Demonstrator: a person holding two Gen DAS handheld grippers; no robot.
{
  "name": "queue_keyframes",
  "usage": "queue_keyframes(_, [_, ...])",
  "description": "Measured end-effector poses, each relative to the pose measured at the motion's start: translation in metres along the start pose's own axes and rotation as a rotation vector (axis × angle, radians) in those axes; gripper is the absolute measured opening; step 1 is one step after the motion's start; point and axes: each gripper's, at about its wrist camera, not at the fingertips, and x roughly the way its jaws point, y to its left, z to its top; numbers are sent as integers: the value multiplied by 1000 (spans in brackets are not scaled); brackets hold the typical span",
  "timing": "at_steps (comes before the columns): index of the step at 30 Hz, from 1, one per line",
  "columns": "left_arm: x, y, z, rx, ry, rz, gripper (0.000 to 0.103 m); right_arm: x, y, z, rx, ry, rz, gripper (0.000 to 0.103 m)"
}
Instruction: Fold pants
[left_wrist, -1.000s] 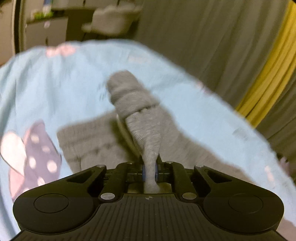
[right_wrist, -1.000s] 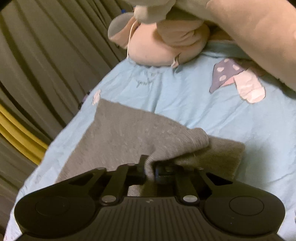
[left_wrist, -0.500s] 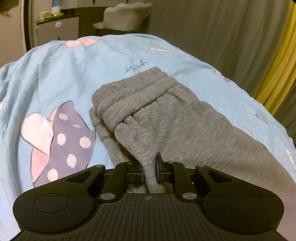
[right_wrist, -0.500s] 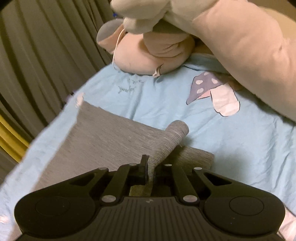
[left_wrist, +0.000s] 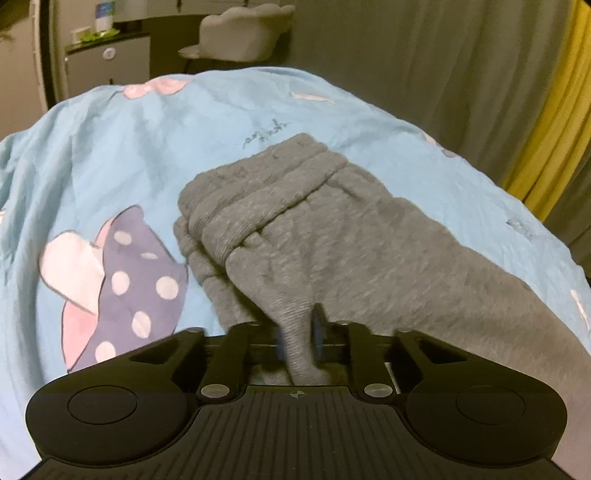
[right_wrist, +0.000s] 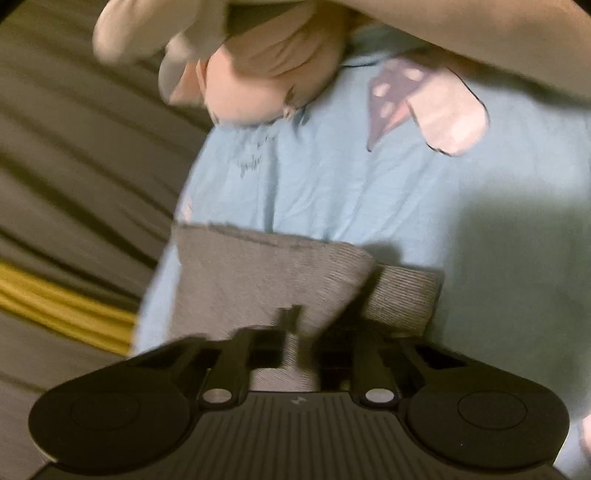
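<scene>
Fingers of the left gripper (left_wrist: 298, 341) are pinched on a fold of the grey pants (left_wrist: 332, 236), a ridge of the knit standing up between the two blue-edged pads. Ahead of that pinch the ribbed waistband (left_wrist: 258, 195) lies bunched in several rolls on the light blue bedsheet (left_wrist: 110, 155), next to a printed purple polka-dot mushroom (left_wrist: 122, 280). Fingers of the right gripper (right_wrist: 299, 332) are likewise clamped on grey cloth, at the other end of the pants (right_wrist: 258, 273), where one layer lies doubled over another with a straight edge across the sheet. That view is blurred. A pink plush toy (right_wrist: 258, 85) rests on the bed beyond, and grey curtains (left_wrist: 424, 66) with a yellow strip hang alongside.
</scene>
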Motion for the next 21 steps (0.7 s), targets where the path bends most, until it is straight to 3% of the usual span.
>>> queue_keyframes(3, [-13, -2, 8, 20, -31, -22, 11, -17, 25, 5, -136, -36, -29, 5])
queue_keyframes(7, [-31, 1, 11, 19, -73, -62, 11, -55, 35, 14, -220, -121, -16, 5])
queue_keyframes(10, [-23, 1, 4, 35, -51, -19, 12, -53, 37, 9, -345, -144, -118, 5])
queue_keyframes(13, [-3, 2, -6, 67, 32, 49, 22, -25, 28, -2, -425, -38, -288, 7])
queue_keyframes(14, [-5, 3, -9, 73, 16, 51, 25, -18, 26, -5, -428, -4, -341, 11])
queue_keyframes(16, [-16, 1, -8, 86, -15, 116, 56, -26, 27, -4, -408, -51, -366, 26])
queue_keyframes(17, [-24, 0, -7, 98, -47, 196, 85, -32, 33, -4, -425, -104, -435, 54])
queue_keyframes(18, [-32, -2, -7, 110, -93, 266, 93, -37, 40, -4, -451, -158, -496, 75])
queue_keyframes(19, [-43, -5, -8, 129, -160, 324, 92, -44, 48, -5, -479, -217, -509, 75])
queue_keyframes(21, [-61, -14, -14, 169, -256, 356, 93, -59, 69, -11, -522, -276, -432, 75])
